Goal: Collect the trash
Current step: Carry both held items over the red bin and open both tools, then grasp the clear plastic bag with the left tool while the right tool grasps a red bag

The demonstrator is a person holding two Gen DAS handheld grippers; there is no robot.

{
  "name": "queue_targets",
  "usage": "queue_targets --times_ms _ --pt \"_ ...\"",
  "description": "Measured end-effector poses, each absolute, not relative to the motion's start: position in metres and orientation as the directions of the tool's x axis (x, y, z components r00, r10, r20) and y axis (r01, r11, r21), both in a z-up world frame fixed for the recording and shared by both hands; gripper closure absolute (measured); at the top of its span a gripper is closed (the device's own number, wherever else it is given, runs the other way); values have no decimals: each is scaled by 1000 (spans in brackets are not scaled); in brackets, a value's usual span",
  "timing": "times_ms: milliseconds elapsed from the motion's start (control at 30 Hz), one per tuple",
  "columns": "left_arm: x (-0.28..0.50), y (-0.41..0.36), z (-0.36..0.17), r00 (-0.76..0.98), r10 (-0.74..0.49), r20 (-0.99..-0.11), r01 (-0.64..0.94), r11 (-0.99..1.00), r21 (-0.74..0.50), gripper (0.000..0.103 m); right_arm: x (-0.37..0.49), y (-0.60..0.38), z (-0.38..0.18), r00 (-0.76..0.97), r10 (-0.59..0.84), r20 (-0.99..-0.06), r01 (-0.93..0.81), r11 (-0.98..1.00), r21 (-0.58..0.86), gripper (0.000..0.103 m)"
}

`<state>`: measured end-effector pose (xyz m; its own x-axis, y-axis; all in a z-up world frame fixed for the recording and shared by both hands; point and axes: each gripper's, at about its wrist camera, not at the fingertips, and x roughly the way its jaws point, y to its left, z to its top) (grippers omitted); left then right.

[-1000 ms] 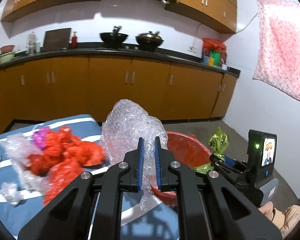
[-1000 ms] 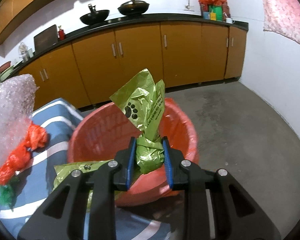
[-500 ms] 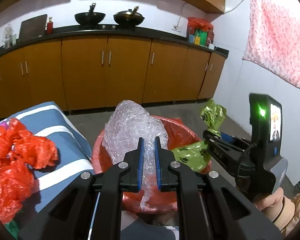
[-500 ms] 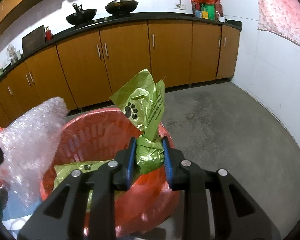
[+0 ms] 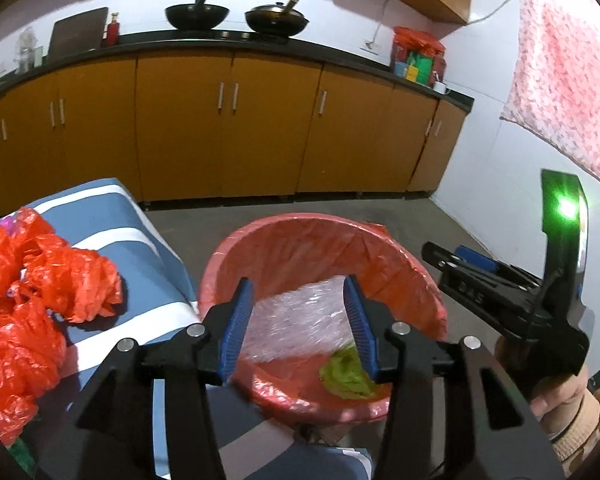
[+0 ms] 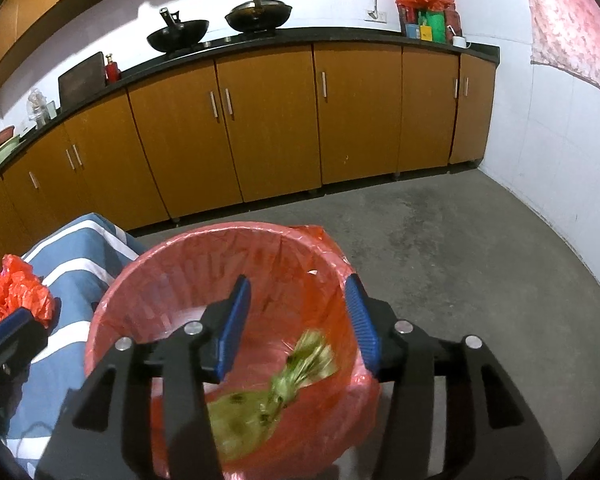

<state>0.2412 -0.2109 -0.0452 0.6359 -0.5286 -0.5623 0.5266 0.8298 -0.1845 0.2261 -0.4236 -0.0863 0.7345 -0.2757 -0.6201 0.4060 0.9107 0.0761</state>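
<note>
A pink bin (image 5: 404, 256) lined with a red bag stands beside the striped table. My left gripper (image 5: 298, 300) hangs over it with its jaws opening; the clear bubble wrap (image 5: 296, 320) lies loose inside the bin below the pads, beside a green wrapper (image 5: 346, 374). My right gripper (image 6: 298, 300) is also above the bin (image 6: 180, 252), jaws opening, and the green paw-print bag (image 6: 276, 392) is blurred and free of the pads inside the bin. Crumpled red plastic bags (image 5: 40, 280) lie on the table at the left.
The blue and white striped tablecloth (image 5: 112, 216) covers the table left of the bin. Orange kitchen cabinets (image 6: 260, 128) run along the far wall under a dark counter with two woks. Bare concrete floor (image 6: 460, 248) spreads to the right. A hand (image 5: 560, 400) holds the right gripper.
Both grippers opened over the bin. The bubble wrap left the left pads and the green bag left the right pads; both now lie down in the bin.
</note>
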Motion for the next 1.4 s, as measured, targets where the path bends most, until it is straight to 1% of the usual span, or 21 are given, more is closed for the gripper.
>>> queue_targets --times_ms 200,300,500,633,700,800,933,1033,1100,1300,1400 --pt "229 -179 -32 704 -460 -541 468 873 -135 54 213 -406 -68 758 -262 -597 378 923 75 51" --pt "221 -157 -27 738 -420 -528 425 897 -120 53 209 -393 -58 775 -232 -588 347 933 89 51" --pt "200 -90 -18 819 -288 -496 279 956 -94 50 207 -341 -42 809 -131 -573 238 964 116 50" --pt "183 -37 -16 871 -153 -467 142 988 -58 46 208 -295 -39 818 -34 -574 141 980 143 50" --pt "178 -8 -17 885 -78 -460 67 997 -40 45 210 -265 -39 815 20 -579 81 986 148 50" --pt "173 27 -23 885 26 -465 -34 999 -10 43 215 -226 -41 804 84 -588 8 988 152 50" --pt "173 67 -35 867 130 -481 -140 990 16 39 220 -175 -44 786 155 -598 -76 985 156 50" --pt "174 86 -45 848 172 -501 -189 982 17 38 226 -143 -50 769 189 -610 -121 981 151 50" --pt "176 96 -52 834 189 -518 -214 977 11 36 233 -126 -53 757 200 -622 -139 979 146 48" --pt "184 115 -65 818 185 -544 -227 974 -12 30 254 -96 -61 734 193 -651 -129 981 145 41" --pt "188 117 -70 819 175 -546 -215 977 -10 27 262 -90 -68 723 178 -668 -128 984 124 40"
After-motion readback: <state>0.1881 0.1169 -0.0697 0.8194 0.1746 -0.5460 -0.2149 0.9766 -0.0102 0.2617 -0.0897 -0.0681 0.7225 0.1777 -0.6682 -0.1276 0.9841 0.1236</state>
